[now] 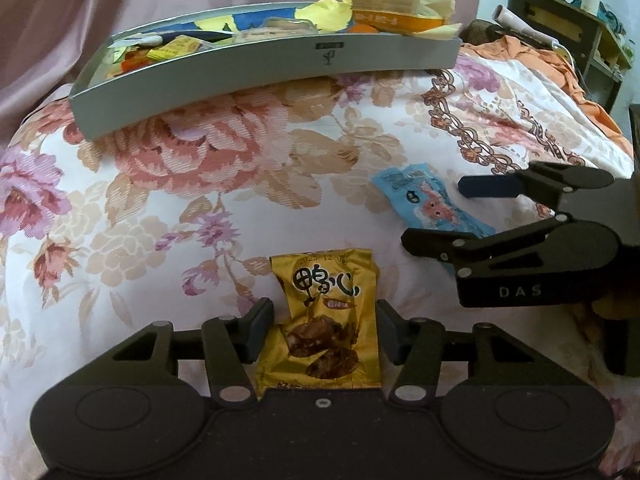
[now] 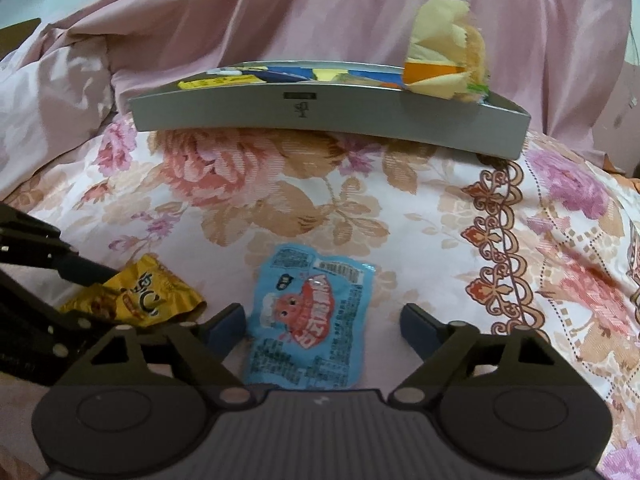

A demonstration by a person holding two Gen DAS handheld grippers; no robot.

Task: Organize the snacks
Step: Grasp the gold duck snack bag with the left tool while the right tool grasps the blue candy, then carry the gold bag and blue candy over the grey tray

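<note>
Landmark: the grey tray sits at the far side of the floral bedspread, already holding mixed snack wrappers; every place below is given from it.
Yellow packet: it lies flat on the bedspread on your side of the tray, well apart from it. Its long axis runs toward the tray, with the date-stamped end nearest the tray and the other end under your left tool.
Left tongs: they straddle the yellow packet's two long edges. The pads stand just beside those edges, and you cannot tell whether they press yet.
Blue packet: it lies flat, also on your side of the tray and right of the yellow packet. Its long axis points toward the tray, tilted slightly.
Right tongs: released, with the blue packet between the pads; a gap shows on the right-hand side.
</note>
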